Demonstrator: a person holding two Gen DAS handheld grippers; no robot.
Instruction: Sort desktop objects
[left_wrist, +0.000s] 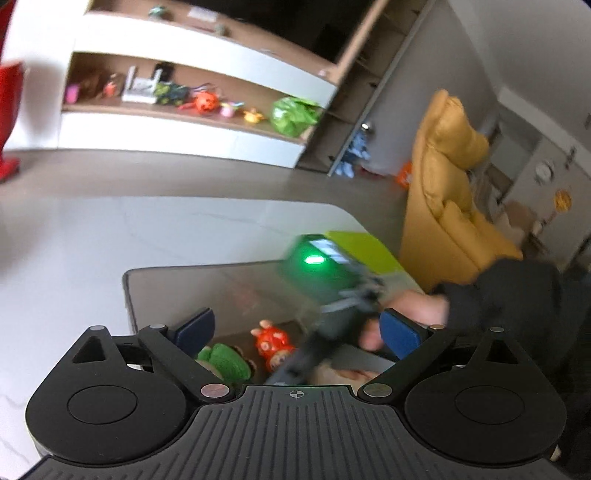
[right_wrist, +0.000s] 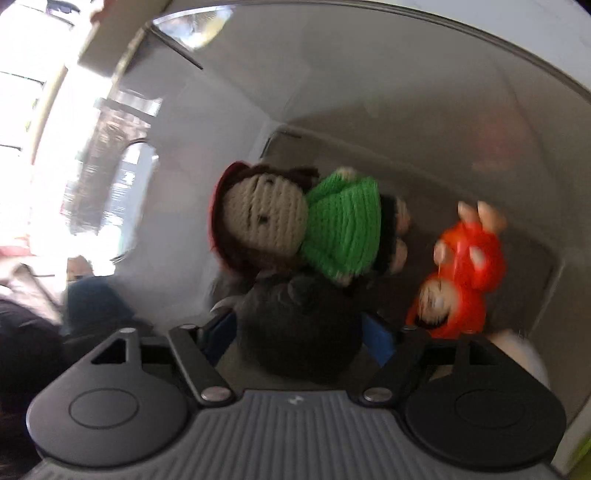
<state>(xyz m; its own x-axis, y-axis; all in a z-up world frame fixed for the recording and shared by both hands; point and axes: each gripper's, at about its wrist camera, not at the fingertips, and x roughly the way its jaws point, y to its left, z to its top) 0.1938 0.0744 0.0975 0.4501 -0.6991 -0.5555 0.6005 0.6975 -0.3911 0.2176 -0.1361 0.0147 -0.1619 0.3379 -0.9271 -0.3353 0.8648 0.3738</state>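
Left claw (left_wrist: 295, 332) at lower centre of the left wrist view, blue pads spread wide, gripping nothing, above a grey bin (left_wrist: 221, 284) on the white table (left_wrist: 110, 236). Right claw (right_wrist: 295, 332) at lower centre of the right wrist view, inside the bin (right_wrist: 406, 92), clenched on a dark plush toy (right_wrist: 299, 325). Crocheted doll in green (right_wrist: 295, 221) at frame centre, touching the dark toy. Red figurine (right_wrist: 465, 273) at right, beside the doll.

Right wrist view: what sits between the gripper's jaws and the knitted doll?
A dark grey plush toy sits between the right gripper jaws, just short of the green-dressed knitted doll, seen in the right wrist view.
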